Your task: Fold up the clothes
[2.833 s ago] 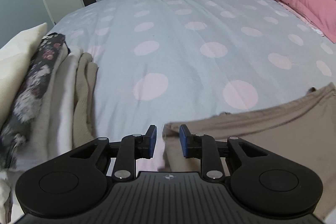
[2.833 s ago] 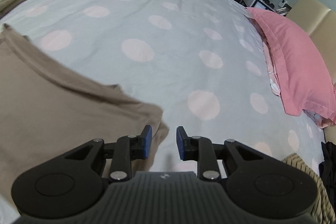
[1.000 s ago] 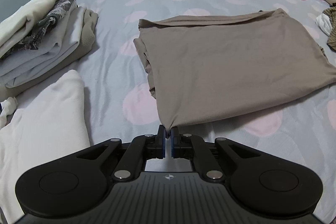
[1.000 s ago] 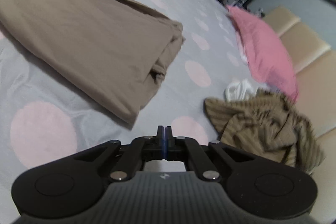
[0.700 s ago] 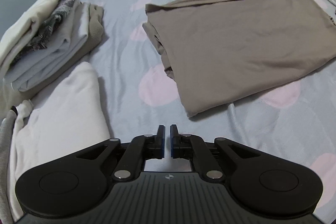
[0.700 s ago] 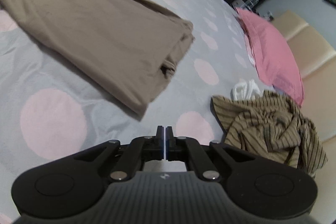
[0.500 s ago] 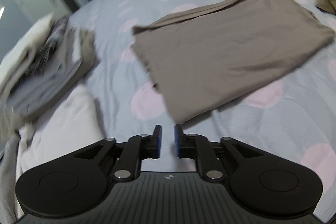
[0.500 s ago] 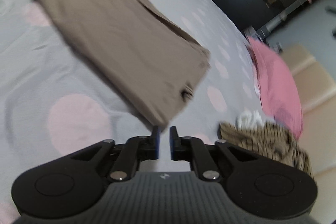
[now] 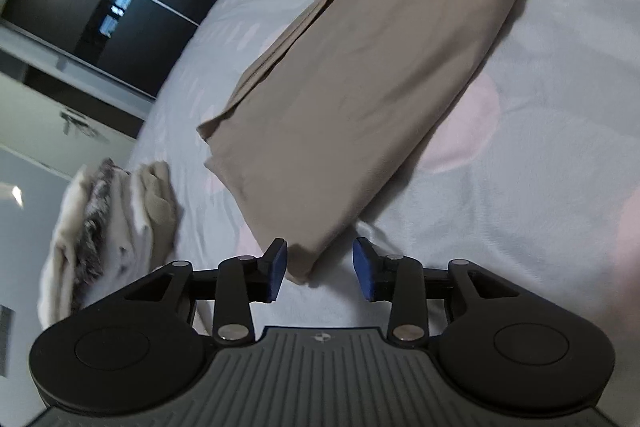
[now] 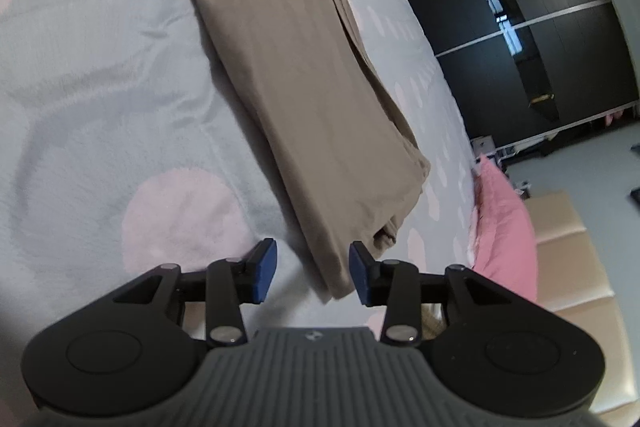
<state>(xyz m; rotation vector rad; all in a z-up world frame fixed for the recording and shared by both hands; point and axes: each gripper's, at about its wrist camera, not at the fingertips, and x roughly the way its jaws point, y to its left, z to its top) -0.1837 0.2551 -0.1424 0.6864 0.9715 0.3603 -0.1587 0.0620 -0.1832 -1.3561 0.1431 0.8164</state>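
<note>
The left gripper [image 9: 319, 270] has its jaws spread wide, and the near corner of the folded tan garment [image 9: 360, 99] lies between the blue pads, gripped by neither. The right gripper [image 10: 312, 277] is equally wide apart around the garment's other near corner [image 10: 304, 107]. The garment stretches toward twelve o'clock on the dotted bedsheet [image 9: 520, 207], with a stack of folded clothes [image 9: 116, 219] at nine o'clock.

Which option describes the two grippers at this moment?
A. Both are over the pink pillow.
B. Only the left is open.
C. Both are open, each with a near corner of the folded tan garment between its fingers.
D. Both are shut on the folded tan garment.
C. The left gripper and right gripper each show a wide gap, with a corner of the folded tan garment lying in it.
</note>
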